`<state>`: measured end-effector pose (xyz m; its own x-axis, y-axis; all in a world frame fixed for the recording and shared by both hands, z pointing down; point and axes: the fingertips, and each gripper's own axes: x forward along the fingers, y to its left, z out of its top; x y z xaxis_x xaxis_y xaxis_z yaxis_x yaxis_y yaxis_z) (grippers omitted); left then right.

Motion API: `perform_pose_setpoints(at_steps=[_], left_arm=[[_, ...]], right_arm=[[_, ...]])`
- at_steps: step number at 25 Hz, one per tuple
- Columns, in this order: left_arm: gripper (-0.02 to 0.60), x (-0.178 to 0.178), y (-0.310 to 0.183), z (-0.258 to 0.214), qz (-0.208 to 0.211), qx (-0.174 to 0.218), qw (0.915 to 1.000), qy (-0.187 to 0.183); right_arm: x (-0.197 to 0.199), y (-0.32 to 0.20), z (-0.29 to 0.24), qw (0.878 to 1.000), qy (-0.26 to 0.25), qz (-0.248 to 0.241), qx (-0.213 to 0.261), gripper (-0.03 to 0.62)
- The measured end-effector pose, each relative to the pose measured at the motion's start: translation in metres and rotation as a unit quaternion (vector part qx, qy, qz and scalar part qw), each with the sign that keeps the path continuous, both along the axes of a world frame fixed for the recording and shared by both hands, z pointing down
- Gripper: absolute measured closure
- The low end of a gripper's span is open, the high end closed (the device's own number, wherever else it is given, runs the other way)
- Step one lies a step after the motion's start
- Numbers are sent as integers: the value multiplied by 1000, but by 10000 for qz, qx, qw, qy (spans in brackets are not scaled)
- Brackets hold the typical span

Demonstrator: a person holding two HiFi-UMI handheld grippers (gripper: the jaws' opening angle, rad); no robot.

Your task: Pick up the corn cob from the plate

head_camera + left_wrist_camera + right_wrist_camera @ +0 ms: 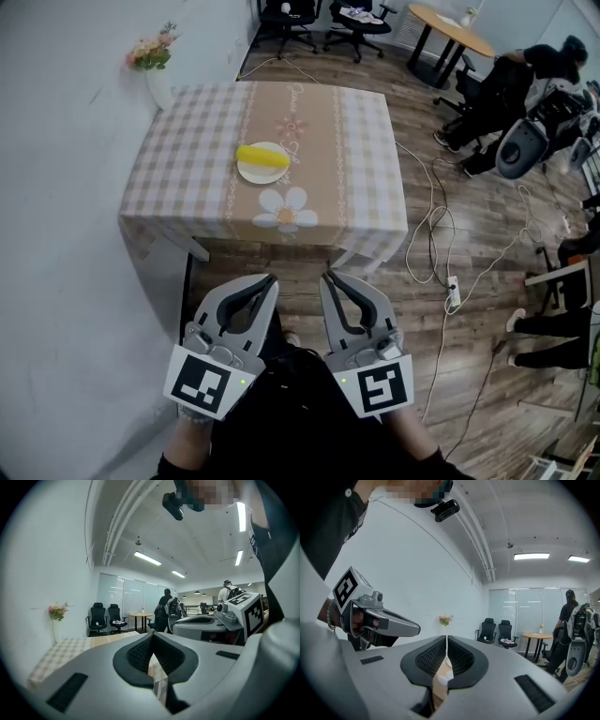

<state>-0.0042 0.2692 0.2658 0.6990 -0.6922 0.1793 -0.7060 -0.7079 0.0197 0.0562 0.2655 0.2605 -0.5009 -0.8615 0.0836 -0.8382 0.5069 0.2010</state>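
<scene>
A yellow corn cob lies on a small white plate near the middle of a table with a checked cloth. My two grippers are held side by side over the wooden floor, short of the table's near edge and well apart from the plate. The left gripper has its jaws together with nothing between them, as the left gripper view also shows. The right gripper is likewise shut and empty. Each gripper shows in the other's view: the right gripper and the left gripper.
A vase of pink flowers stands by the table's far left corner against the white wall. White cables and a power strip lie on the floor to the right. Office chairs, a round table and a seated person are beyond.
</scene>
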Motion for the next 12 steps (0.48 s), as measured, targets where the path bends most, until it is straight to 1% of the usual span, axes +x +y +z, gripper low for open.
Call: perform_pose_setpoints(at_steps=[7, 12], left_arm=[[569, 0, -13, 4, 60, 12, 10000, -9], [569, -5, -32, 6, 43, 2, 10000, -1]], right_arm=[[1, -12, 10, 9999, 26, 81, -129, 549], [-3, -29, 9, 9999, 42, 77, -103, 549]])
